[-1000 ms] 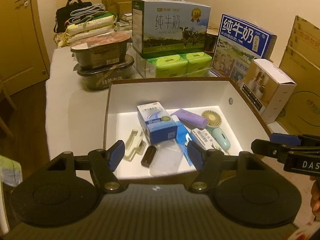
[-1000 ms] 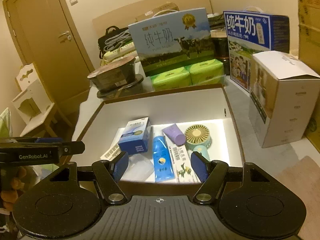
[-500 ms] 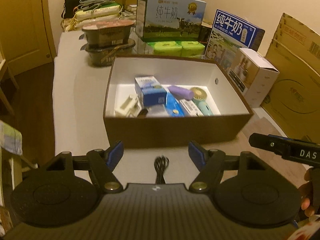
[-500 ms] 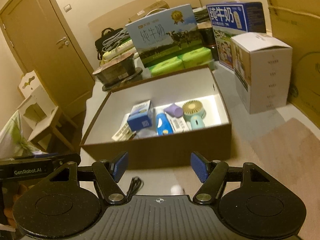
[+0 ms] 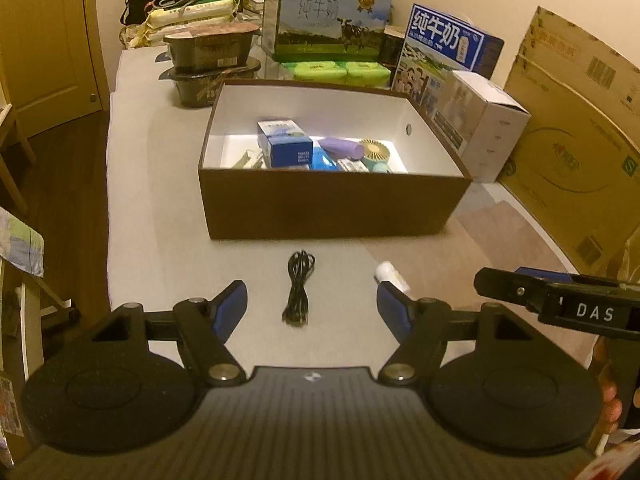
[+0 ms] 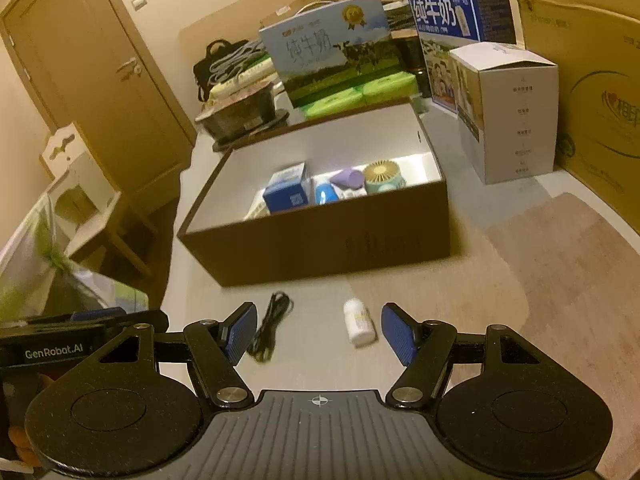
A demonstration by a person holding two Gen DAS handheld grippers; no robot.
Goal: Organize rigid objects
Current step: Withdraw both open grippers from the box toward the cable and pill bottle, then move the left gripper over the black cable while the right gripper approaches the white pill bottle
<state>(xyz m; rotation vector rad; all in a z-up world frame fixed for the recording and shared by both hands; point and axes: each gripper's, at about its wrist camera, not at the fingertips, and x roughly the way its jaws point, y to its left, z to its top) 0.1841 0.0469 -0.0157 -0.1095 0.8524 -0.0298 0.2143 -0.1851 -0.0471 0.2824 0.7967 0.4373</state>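
A brown box (image 5: 332, 208) (image 6: 320, 248) with a white inside holds a blue carton (image 5: 286, 148) (image 6: 286, 194), a purple tube (image 5: 340, 146), a small fan (image 5: 374, 152) (image 6: 382, 174) and other small items. In front of it on the table lie a coiled black cable (image 5: 298, 286) (image 6: 270, 328) and a small white bottle (image 5: 392, 274) (image 6: 359, 321). My left gripper (image 5: 312, 306) is open and empty, with the cable seen between its fingers farther out. My right gripper (image 6: 319, 330) is open and empty too, the bottle lying just ahead between its fingers.
Milk cartons (image 5: 328, 16) (image 6: 460, 16), green packs (image 5: 340, 72), stacked dark trays (image 5: 210, 64), a white carton (image 6: 508, 112) and big cardboard boxes (image 5: 580, 140) crowd the back and right. A door (image 6: 92, 80) and a chair (image 6: 80, 200) stand to the left of the table edge.
Both grippers have drawn back from above the box toward the near table edge. The box now looks farther off, and the cable and bottle have come into view.
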